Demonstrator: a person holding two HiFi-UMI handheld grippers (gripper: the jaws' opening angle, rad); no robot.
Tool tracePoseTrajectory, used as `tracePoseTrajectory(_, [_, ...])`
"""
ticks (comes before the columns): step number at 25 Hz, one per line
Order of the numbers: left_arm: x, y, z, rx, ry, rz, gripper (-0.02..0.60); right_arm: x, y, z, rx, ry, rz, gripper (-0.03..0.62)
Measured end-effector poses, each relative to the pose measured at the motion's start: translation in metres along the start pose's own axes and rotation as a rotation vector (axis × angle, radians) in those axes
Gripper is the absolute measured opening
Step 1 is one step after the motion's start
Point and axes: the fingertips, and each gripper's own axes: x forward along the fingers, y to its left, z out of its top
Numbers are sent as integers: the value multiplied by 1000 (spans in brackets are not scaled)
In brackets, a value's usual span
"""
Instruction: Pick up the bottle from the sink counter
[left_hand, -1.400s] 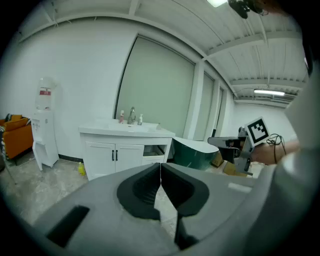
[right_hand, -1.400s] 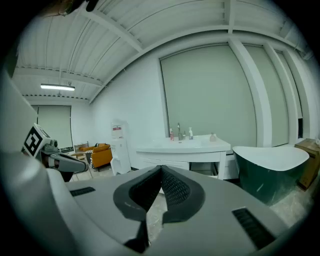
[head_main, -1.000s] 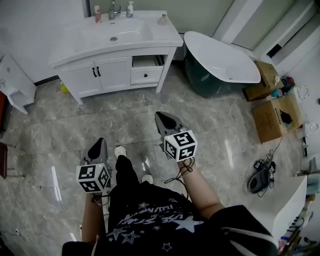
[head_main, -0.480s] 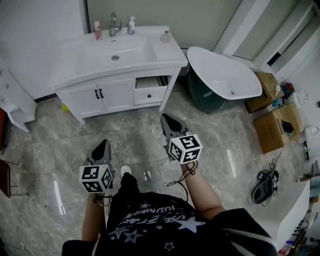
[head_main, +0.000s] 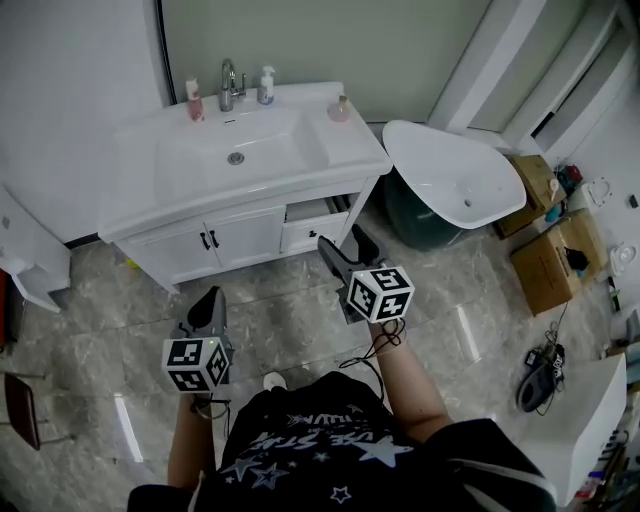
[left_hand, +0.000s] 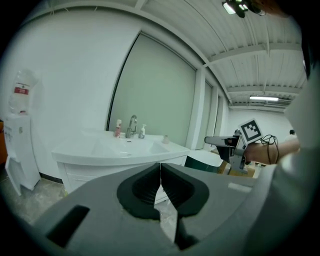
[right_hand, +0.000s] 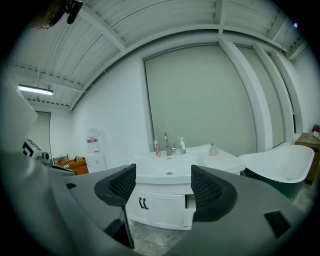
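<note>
A white sink counter stands ahead of me. At its back edge a pink bottle and a white pump bottle flank the faucet. A small round pinkish bottle sits at the right. The right gripper view shows the same bottles: pink bottle, pump bottle, round bottle. My right gripper hangs over the floor short of the cabinet; its jaws are opening, with nothing between them. My left gripper is lower left, shut and empty.
A white bathtub stands right of the counter, with cardboard boxes beyond it. A drawer in the cabinet is slightly pulled out. A low white unit sits at the far left. The person's legs are below.
The sink counter has come closer as the person stepped forward. The right gripper's jaws were together and now stand apart. The left gripper stays shut.
</note>
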Motion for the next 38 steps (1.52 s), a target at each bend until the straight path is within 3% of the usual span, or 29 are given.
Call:
tracePoseTrajectory(5, [25, 35, 0, -33, 27, -1, 20, 34, -11, -4, 12, 38, -39, 354])
tracePoseTrajectory(14, [91, 65, 14, -33, 52, 5, 20, 106, -69, 7, 34, 39, -81, 359])
tracePoseTrajectory(25, [258, 96, 65, -16, 82, 70, 20, 266, -211, 45, 53, 35, -86, 362])
tracePoseTrajectory(31, [349, 90, 92, -18, 115, 73, 20, 338, -292, 70, 43, 50, -113, 362])
tracePoseTrajectory(38, [428, 84, 120, -11, 121, 74, 20, 398, -356, 78, 37, 79, -119, 362])
